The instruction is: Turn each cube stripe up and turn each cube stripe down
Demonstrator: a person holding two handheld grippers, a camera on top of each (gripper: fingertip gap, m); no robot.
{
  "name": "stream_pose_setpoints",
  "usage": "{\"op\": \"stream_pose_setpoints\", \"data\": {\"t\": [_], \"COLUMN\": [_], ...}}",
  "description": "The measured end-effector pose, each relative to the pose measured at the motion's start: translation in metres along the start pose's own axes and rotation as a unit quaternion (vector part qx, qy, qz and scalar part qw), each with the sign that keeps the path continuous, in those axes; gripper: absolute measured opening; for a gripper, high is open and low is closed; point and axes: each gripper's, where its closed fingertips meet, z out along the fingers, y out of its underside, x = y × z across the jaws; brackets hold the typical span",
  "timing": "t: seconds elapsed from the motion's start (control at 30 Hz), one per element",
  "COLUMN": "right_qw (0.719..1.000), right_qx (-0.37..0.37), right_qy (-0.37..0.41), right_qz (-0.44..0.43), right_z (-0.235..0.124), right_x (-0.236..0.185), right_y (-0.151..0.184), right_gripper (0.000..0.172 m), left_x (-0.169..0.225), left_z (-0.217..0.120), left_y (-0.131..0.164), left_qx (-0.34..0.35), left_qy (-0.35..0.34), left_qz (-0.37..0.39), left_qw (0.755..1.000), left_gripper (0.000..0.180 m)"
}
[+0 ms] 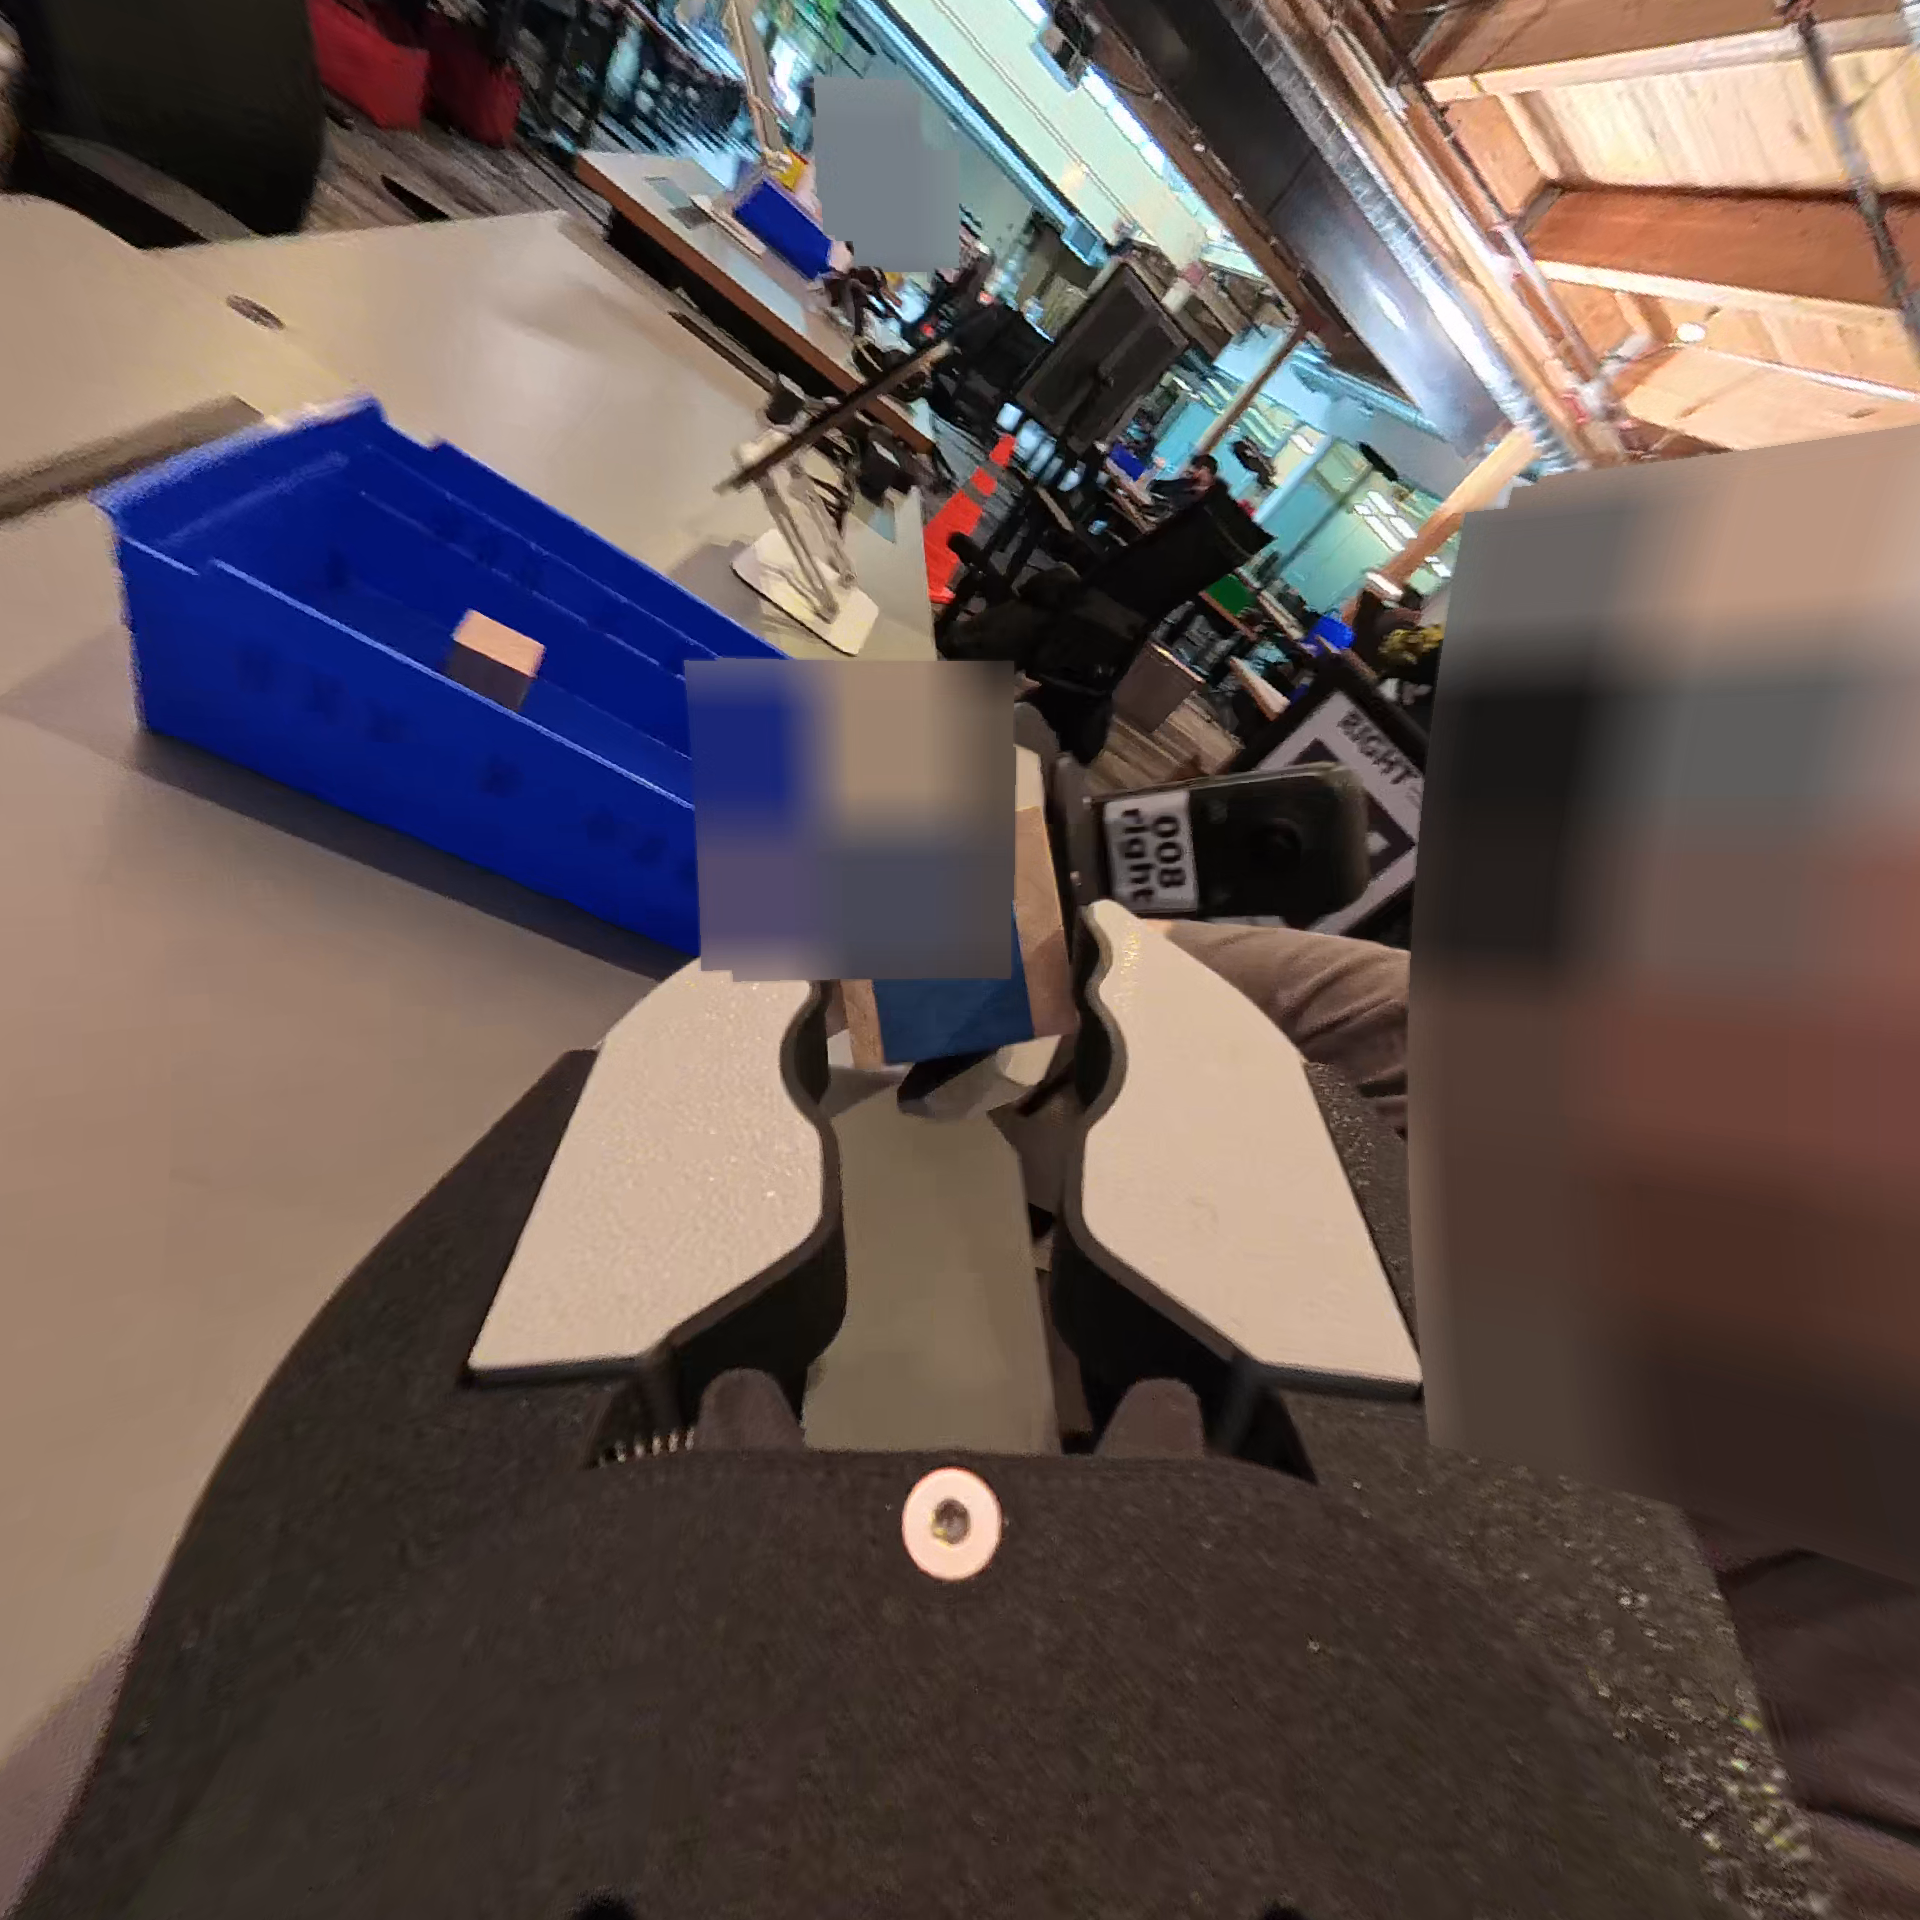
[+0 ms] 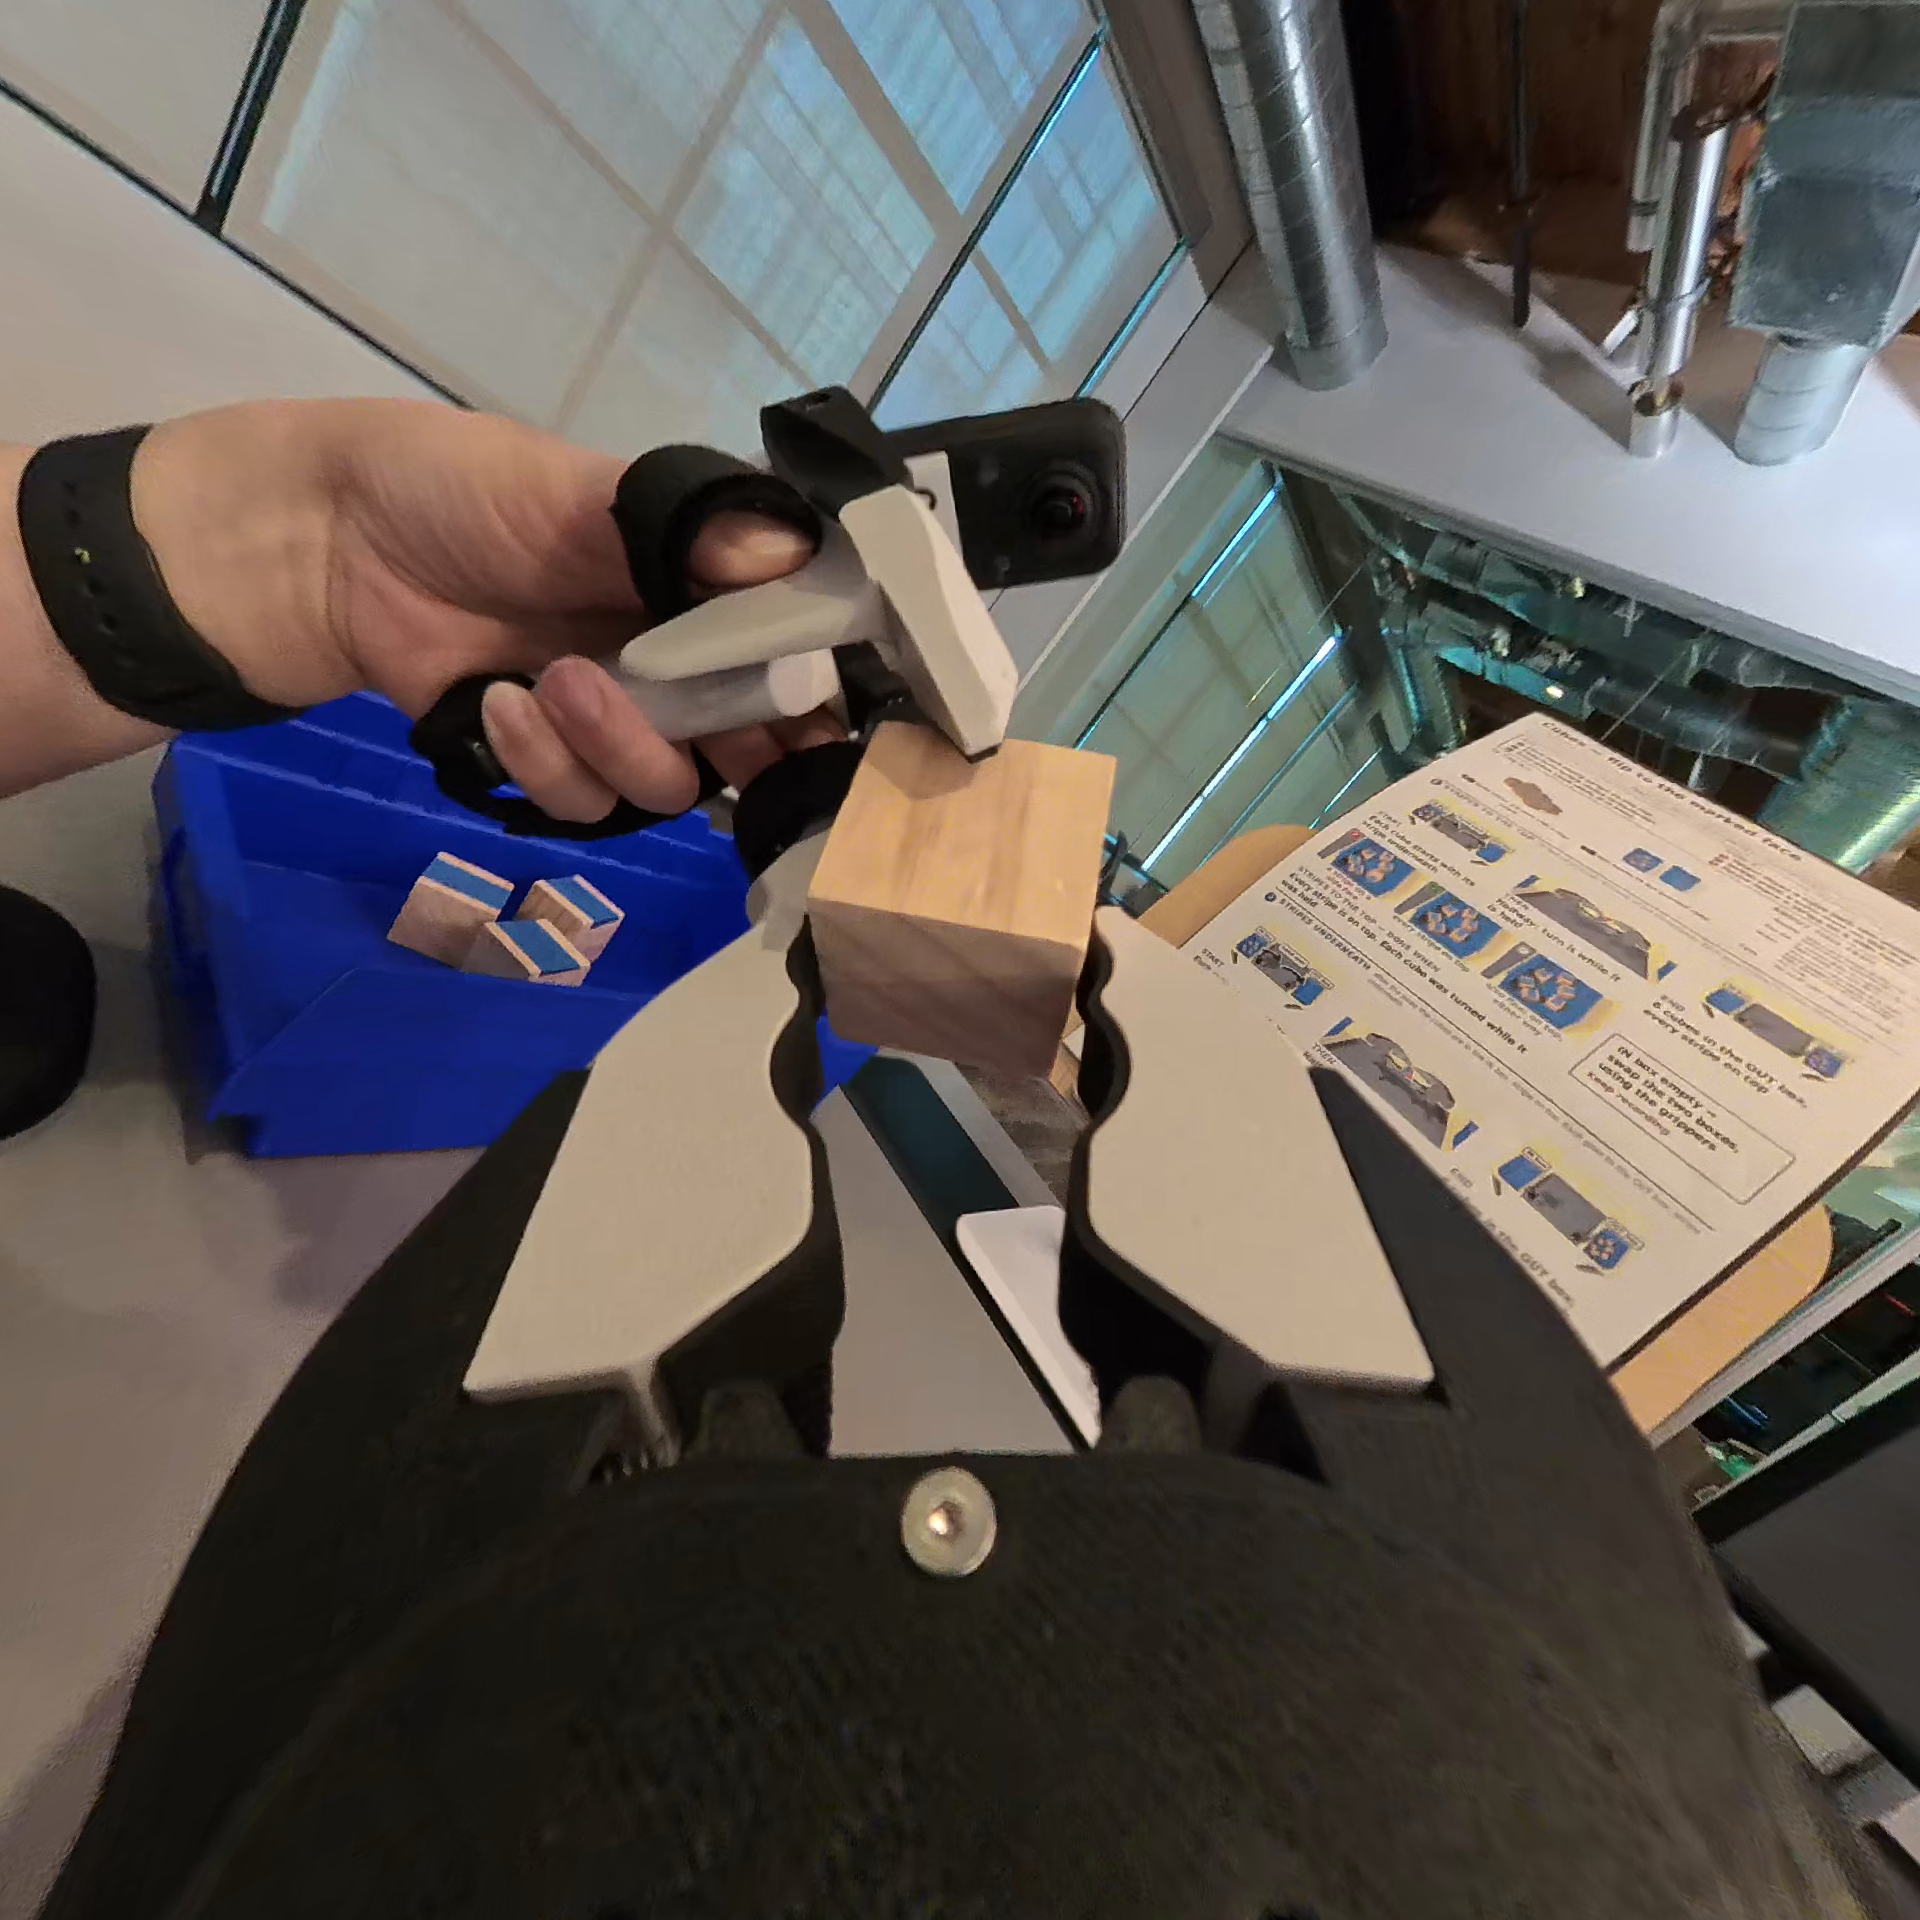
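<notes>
One wooden cube [image 2: 956,904] hangs in the air between both grippers. My right gripper [image 2: 948,966] is shut on its two sides. My left gripper [image 2: 875,821] comes in from the upper left; one finger [image 2: 935,634] presses on the cube's top face and the other sits under its left side. In the left wrist view the cube [image 1: 951,1013] shows a blue stripe facing me between my left gripper's [image 1: 951,966] fingertips; a mosaic patch hides its upper part. The right gripper's camera [image 1: 1278,842] is just beyond.
A blue bin [image 2: 343,1060] at the left holds three cubes [image 2: 509,914], stripes up. Another blue bin [image 1: 312,665] on the grey table holds one cube [image 1: 497,657] with a plain face up. An instruction sheet [image 2: 1558,987] lies at the right. A hand [image 2: 395,561] holds the left gripper.
</notes>
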Motion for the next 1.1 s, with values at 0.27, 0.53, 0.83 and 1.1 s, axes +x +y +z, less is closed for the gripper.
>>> {"op": "stream_pose_setpoints", "data": {"t": [0.27, 0.53, 0.83, 1.1], "right_qw": [0.969, 0.659, 0.54, 0.558], "right_qx": [-0.202, -0.631, -0.724, -0.721], "right_qy": [-0.007, 0.038, 0.031, 0.053], "right_qz": [0.143, 0.406, 0.427, 0.408], "right_z": [-0.05, -0.21, -0.237, -0.232], "right_x": [0.123, 0.142, 0.106, 0.118], "right_y": [0.048, 0.261, 0.325, 0.324], "right_gripper": [0.047, 0.047, 0.048, 0.053], "left_x": [-0.02, -0.057, -0.076, -0.093], "left_z": [-0.063, -0.133, -0.157, -0.176], "left_y": [-0.028, -0.031, -0.021, -0.007], "left_qx": [0.053, 0.063, 0.04, -0.009], "left_qy": [-0.224, -0.426, -0.476, -0.526], "left_qz": [0.124, 0.117, 0.084, 0.07], "left_qw": [0.965, 0.895, 0.875, 0.847], "left_gripper": [0.049, 0.037, 0.037, 0.037]}}
